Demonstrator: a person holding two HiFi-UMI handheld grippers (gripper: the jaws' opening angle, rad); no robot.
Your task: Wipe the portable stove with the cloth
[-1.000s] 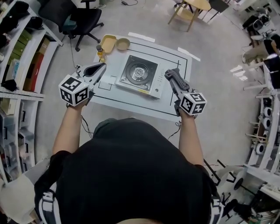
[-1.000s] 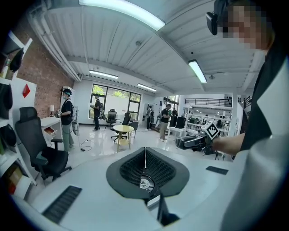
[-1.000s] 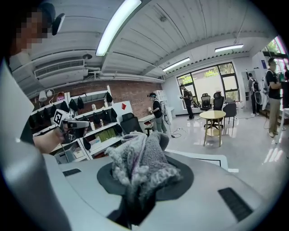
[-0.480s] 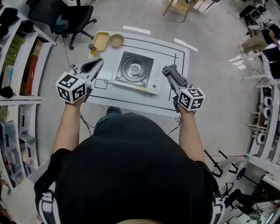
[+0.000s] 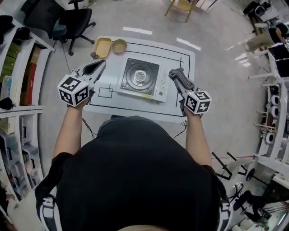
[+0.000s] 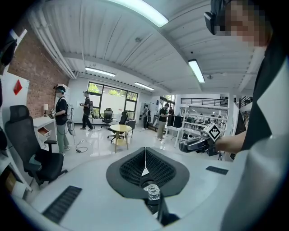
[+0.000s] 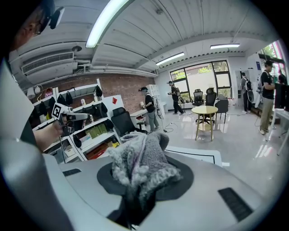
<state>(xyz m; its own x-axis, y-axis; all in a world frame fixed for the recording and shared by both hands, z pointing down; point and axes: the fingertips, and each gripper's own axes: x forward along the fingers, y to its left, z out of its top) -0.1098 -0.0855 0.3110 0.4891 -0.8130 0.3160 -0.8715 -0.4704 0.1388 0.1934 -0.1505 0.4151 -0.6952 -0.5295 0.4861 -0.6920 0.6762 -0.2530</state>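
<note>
The portable stove [image 5: 143, 78], silver with a round black burner, sits in the middle of the white table [image 5: 180, 108]. My right gripper [image 5: 175, 74] hovers at the stove's right side, shut on a grey fluffy cloth [image 5: 179, 76]; in the right gripper view the cloth [image 7: 141, 166] bunches up out of the jaws. My left gripper [image 5: 100, 66] hangs over the table's left part, left of the stove, shut with nothing in it. In the left gripper view the black pads [image 6: 135, 165] meet, and the right gripper [image 6: 195, 144] shows beyond.
A yellow tray [image 5: 102, 46], a tan bowl [image 5: 119, 45] and a small bottle [image 5: 94, 55] stand at the table's far left corner. Black office chairs [image 5: 67, 22] stand beyond it, shelves [image 5: 18, 81] line the left, and a wooden table [image 5: 183, 6] is further off.
Both grippers have drifted slightly forward over the table beside the stove. The cloth stays in the right gripper and the left stays shut.
</note>
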